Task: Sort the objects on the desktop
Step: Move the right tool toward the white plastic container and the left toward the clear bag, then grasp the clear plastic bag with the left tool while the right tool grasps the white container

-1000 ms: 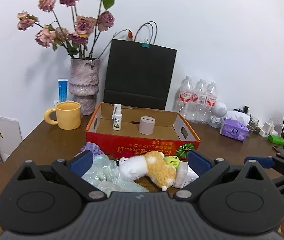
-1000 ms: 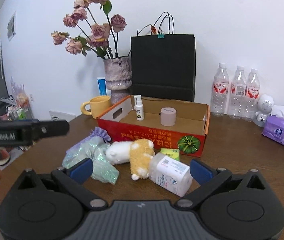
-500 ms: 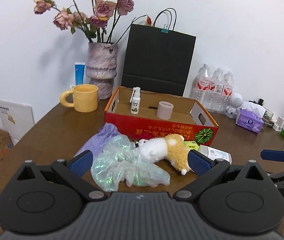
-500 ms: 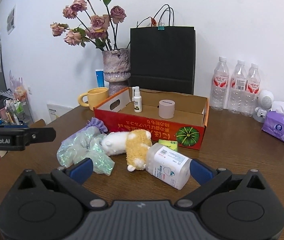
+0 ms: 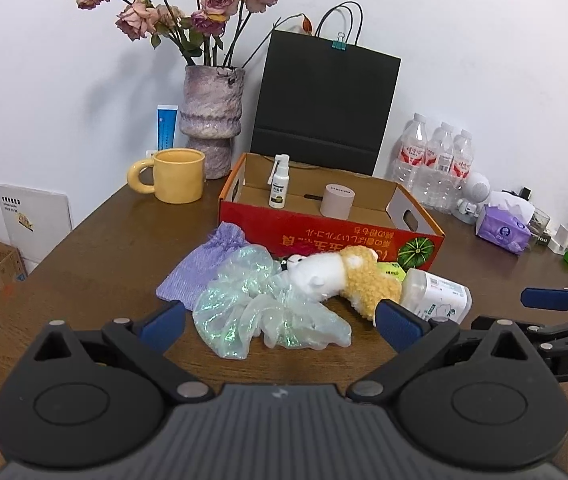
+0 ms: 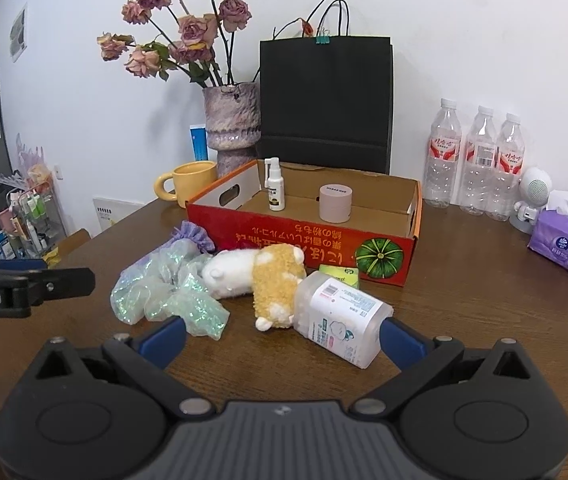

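Two grippers hover low over a dark brown wooden table (image 5: 96,248), both with their blue-padded jaws spread wide and nothing between them: the left gripper (image 5: 280,326) faces a crinkled, iridescent film pouch (image 5: 260,304), and the right gripper (image 6: 282,338) faces a translucent plastic bottle (image 6: 339,320) that lies on its side with a printed white label. The loose things sit in a heap just in front of a shallow red cardboard box (image 6: 303,236) with a green pumpkin printed on its front wall. A ribbed lilac fabric pouch (image 5: 208,264) with a gathered neck lies partly under the shiny film. Against the film rests a plush toy (image 6: 260,274), its front half smooth white fleece, its back half curly tan fleece, and its tan end touches the bottle. A small flat yellow-green packet (image 6: 339,274) is wedged between the bottle and the box. Inside the box stand a slim white spray bottle (image 6: 276,190) and a squat matte pink cylinder (image 6: 335,204), well apart. Behind the box are a glossy yellow mug (image 5: 176,176), a rough mottled stone-like vase (image 5: 212,116) of dried roses, a matte black paper bag (image 5: 323,104) and three clear water bottles (image 6: 477,160).
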Tool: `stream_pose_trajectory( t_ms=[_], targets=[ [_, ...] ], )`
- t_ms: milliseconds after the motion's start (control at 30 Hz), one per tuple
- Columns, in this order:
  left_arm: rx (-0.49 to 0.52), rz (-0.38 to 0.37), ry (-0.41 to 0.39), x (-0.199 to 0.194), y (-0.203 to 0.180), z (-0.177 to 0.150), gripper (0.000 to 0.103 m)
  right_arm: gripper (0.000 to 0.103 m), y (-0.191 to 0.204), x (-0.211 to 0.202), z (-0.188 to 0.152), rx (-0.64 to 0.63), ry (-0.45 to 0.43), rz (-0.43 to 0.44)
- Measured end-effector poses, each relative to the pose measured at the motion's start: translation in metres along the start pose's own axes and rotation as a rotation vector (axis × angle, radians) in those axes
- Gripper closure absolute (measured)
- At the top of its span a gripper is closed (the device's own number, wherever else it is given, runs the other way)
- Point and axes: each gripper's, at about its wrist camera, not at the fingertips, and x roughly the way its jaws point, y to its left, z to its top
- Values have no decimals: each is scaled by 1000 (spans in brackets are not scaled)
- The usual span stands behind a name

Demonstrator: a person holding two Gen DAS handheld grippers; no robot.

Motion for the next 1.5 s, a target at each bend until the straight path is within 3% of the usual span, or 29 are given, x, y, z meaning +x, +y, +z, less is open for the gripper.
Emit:
stream_pose_trajectory(
  t_ms=[1167, 1500],
  targets=[
    [-13, -23, 7, 23, 10, 4, 0, 0, -9, 25, -2, 54, 11, 29],
    [-7, -47, 48, 60, 15, 9, 0, 0, -26, 66, -7, 106, 53, -71]
  ],
)
